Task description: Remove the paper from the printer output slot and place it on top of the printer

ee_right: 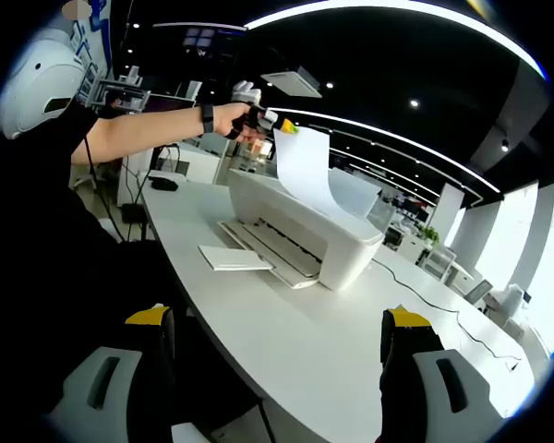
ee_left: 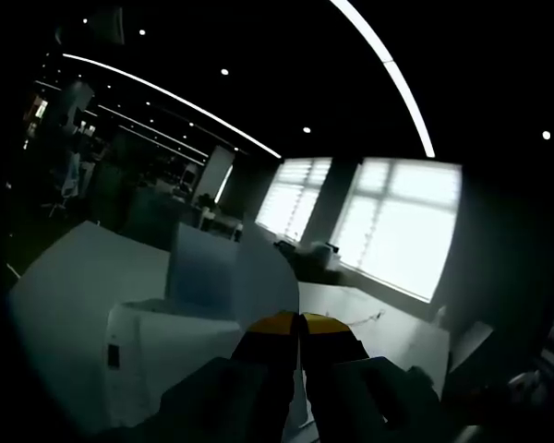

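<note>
A white sheet of paper (ee_right: 307, 171) hangs in a curve above the white printer (ee_right: 337, 247), its lower end near the printer's top rear. My left gripper (ee_right: 283, 125), held in a person's outstretched hand, is shut on the sheet's upper corner. In the left gripper view its yellow-tipped jaws (ee_left: 300, 323) are pressed together, with the pale sheet (ee_left: 217, 272) curving away ahead of them and the printer (ee_left: 162, 355) below. My right gripper (ee_right: 278, 318) is open over the white table (ee_right: 305, 351), well short of the printer, its jaws wide apart and empty.
The printer's front output tray (ee_right: 270, 244) is folded out, and a flat white piece (ee_right: 233, 258) lies on the table before it. A cable (ee_right: 443, 297) runs across the table to the right. The person's arm (ee_right: 148, 131) reaches over the left side. Bright windows (ee_left: 397, 226) stand behind.
</note>
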{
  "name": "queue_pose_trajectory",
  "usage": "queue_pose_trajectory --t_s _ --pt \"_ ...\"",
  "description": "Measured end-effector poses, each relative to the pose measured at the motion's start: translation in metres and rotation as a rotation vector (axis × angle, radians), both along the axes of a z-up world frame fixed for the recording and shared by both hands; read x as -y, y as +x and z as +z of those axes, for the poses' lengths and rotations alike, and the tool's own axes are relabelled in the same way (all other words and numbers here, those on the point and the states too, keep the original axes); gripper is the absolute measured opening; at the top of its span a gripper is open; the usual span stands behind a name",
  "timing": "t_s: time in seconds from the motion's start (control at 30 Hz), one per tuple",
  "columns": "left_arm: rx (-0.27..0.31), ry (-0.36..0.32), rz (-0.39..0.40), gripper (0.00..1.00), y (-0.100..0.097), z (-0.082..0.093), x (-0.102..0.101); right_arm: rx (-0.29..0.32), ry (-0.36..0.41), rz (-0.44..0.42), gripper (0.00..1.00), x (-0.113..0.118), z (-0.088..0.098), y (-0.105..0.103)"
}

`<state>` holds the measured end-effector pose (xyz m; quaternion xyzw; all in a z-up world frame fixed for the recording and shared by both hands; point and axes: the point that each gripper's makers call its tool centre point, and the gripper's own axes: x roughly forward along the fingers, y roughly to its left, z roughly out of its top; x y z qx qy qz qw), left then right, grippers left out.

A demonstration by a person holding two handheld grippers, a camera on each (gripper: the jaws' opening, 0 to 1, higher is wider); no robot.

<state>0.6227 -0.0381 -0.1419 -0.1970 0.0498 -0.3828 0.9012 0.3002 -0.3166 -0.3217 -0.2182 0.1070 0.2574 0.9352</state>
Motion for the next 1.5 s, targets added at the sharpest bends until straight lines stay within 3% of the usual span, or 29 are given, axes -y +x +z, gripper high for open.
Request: queue_pose_trajectory --t_s 0.87,1.5 --pt "-0.01 0.017 -0.014 0.05 0.007 -0.003 0.001 0.002 -0.001 -0.001 0.88 0.001 0.002 0.0" --pt "-0.011 0.022 -0.012 0.05 -0.003 -0.008 0.005 -0.001 -0.001 -0.002 0.88 0.001 0.0 0.001"
